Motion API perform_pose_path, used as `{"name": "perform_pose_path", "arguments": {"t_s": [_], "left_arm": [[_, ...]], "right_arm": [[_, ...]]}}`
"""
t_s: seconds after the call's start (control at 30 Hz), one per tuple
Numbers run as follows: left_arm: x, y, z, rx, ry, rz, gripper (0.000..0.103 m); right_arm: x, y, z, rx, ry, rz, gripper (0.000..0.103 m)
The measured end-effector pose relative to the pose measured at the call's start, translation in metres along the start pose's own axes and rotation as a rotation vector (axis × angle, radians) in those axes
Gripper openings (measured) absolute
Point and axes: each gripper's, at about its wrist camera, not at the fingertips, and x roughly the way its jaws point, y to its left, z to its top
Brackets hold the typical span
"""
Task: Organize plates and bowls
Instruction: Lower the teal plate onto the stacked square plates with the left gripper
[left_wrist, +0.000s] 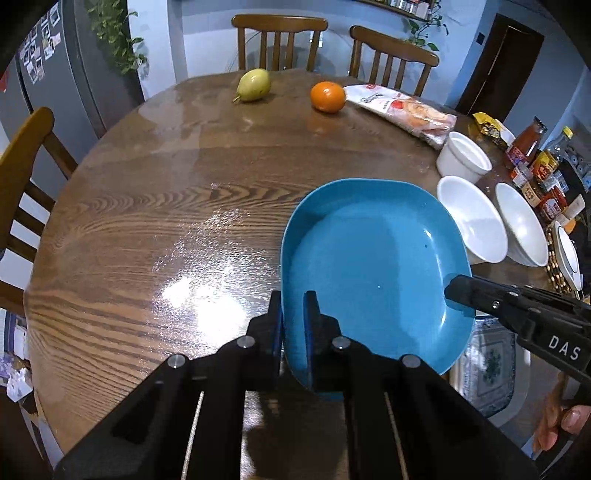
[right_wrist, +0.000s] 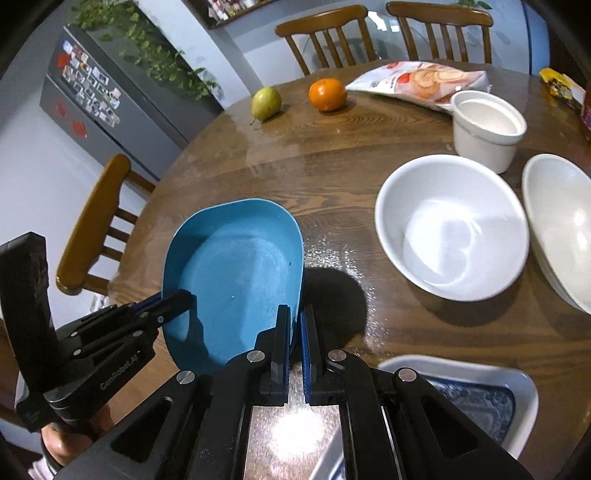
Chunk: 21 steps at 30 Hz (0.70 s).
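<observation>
Both grippers hold a blue plate (left_wrist: 376, 266) above the round wooden table (left_wrist: 147, 206). My left gripper (left_wrist: 293, 325) is shut on its left rim. My right gripper (right_wrist: 294, 332) is shut on its right rim; it also shows in the left wrist view (left_wrist: 458, 291). The blue plate (right_wrist: 236, 280) is tilted. Two white bowls (right_wrist: 450, 225) (right_wrist: 561, 225) sit to the right, with a white cup (right_wrist: 484, 129) behind them. A white patterned dish (right_wrist: 480, 391) lies below my right gripper.
A pear (left_wrist: 253, 85), an orange (left_wrist: 327, 96) and a snack bag (left_wrist: 402, 110) lie at the table's far side. Sauce bottles (left_wrist: 532, 158) stand at the right edge. Wooden chairs (left_wrist: 279, 40) surround the table. A grey fridge (right_wrist: 110, 96) stands at the left.
</observation>
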Motion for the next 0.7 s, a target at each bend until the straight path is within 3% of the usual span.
{"name": "perform_pose_path", "arguments": {"t_s": [0.4,0.7], "left_arm": [[-0.02,-0.052,-0.007,0.088,-0.042,-0.033,0.01],[-0.018,-0.095,-0.024,0.161,-0.013,-0.068,0.01]], "right_arm": [[-0.056,-0.019,-0.029,0.044,-0.083,-0.017,0.007],[-0.083,-0.056,-0.061,0.133,-0.099,-0.035,0.007]]}}
